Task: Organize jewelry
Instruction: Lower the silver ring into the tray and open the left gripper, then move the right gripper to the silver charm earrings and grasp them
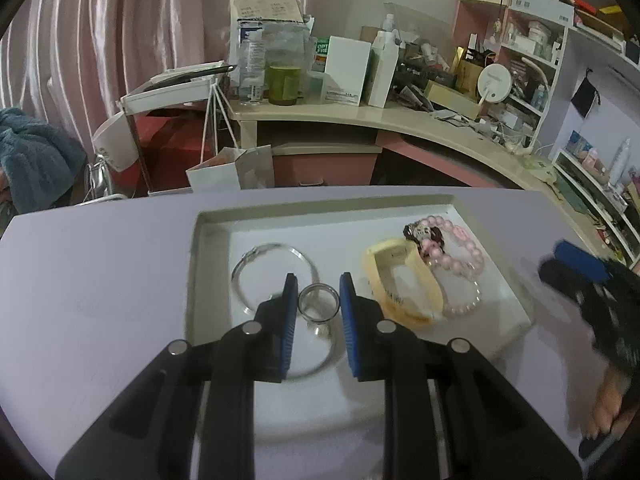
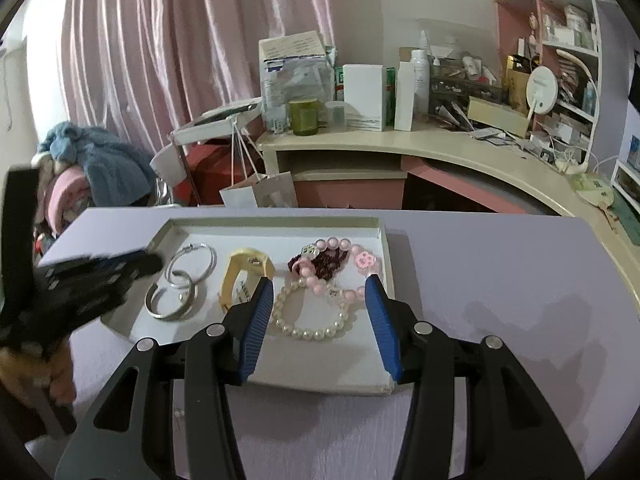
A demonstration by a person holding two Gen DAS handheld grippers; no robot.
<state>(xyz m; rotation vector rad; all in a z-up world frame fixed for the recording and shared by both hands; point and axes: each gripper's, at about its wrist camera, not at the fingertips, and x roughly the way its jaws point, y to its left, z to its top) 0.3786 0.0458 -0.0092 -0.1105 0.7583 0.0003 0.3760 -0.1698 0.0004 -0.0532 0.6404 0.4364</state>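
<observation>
A shallow white tray (image 1: 208,264) (image 2: 380,376) lies on a lilac table and holds jewelry. My left gripper (image 1: 319,290) hovers over its left part, jaws narrowly apart around a wide silver bangle (image 1: 319,306) without clearly touching it. A thin silver hoop (image 1: 272,264) (image 2: 192,266) lies beside it. The wide bangle also shows in the right wrist view (image 2: 170,300). A yellow band (image 1: 400,280) (image 2: 244,276), pink beads (image 1: 460,256) (image 2: 340,264), dark red beads (image 2: 326,264) and a pearl bracelet (image 2: 312,316) lie to the right. My right gripper (image 2: 320,296) is wide open above the pearl bracelet.
The right gripper appears blurred at the right edge of the left wrist view (image 1: 592,280). Behind the table stands a cluttered beige desk (image 2: 400,140) with boxes and bottles, shelves (image 1: 560,60), a paper bag (image 2: 260,194) and pink curtains (image 2: 160,60).
</observation>
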